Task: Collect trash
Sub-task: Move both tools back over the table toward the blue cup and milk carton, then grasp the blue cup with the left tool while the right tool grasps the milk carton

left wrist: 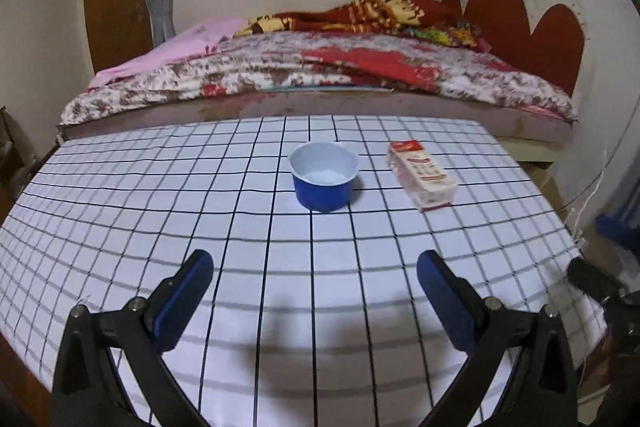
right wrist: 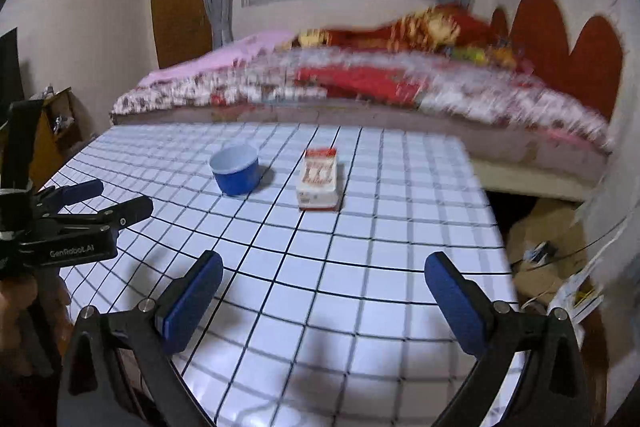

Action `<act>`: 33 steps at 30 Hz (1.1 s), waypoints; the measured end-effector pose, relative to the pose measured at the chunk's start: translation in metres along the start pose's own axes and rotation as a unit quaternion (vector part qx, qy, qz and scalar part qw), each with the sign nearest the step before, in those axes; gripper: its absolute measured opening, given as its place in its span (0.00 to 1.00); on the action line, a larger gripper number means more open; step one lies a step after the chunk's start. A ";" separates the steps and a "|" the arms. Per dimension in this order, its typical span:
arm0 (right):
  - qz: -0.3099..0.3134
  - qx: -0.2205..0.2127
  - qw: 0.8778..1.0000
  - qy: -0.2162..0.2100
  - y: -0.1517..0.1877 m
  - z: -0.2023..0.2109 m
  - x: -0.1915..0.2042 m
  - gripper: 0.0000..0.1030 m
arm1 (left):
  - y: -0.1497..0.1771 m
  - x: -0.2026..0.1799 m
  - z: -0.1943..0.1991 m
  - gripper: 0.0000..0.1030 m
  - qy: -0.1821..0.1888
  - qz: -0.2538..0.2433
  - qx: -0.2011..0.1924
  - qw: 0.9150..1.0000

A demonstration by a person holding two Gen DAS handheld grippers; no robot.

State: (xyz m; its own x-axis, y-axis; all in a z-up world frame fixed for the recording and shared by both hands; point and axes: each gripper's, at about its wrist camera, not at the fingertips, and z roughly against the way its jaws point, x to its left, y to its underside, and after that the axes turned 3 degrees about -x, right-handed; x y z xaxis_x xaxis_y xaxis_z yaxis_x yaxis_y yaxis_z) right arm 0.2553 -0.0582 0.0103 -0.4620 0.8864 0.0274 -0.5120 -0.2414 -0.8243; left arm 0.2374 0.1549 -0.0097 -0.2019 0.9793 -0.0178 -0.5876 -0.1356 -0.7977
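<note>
A blue cup with a white inside [left wrist: 324, 176] [right wrist: 235, 169] stands upright toward the far side of the checked table [left wrist: 200, 187] [right wrist: 400, 247]. Right of it lies a white and red carton [left wrist: 421, 174] [right wrist: 319, 178], flat on its side. My left gripper [left wrist: 315, 269] hovers open over the near part of the table, well short of the cup, nothing between its fingers. My right gripper [right wrist: 323, 273] is also open and empty, facing the carton from a distance. The left gripper [right wrist: 116, 201] shows at the left edge of the right wrist view, held by a hand.
A bed [left wrist: 320, 75] with a floral cover and red blankets runs along the table's far edge. Bags and cables [right wrist: 552, 259] lie on the floor past the table's right edge. A wooden shelf [right wrist: 56, 127] stands at the left.
</note>
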 end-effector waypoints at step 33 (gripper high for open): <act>-0.018 0.108 0.994 -0.027 -0.060 -0.221 -0.040 0.59 | -0.041 -0.005 -0.151 0.91 0.037 0.012 0.057 0.998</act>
State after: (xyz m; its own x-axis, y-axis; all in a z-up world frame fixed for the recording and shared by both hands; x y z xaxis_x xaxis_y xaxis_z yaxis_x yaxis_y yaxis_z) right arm 0.4644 0.0079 -0.0663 -0.4757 0.8749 0.0904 -0.6704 -0.2942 -0.6812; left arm 0.3809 0.1778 -0.0685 -0.1603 0.9835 -0.0834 -0.6694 -0.1705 -0.7231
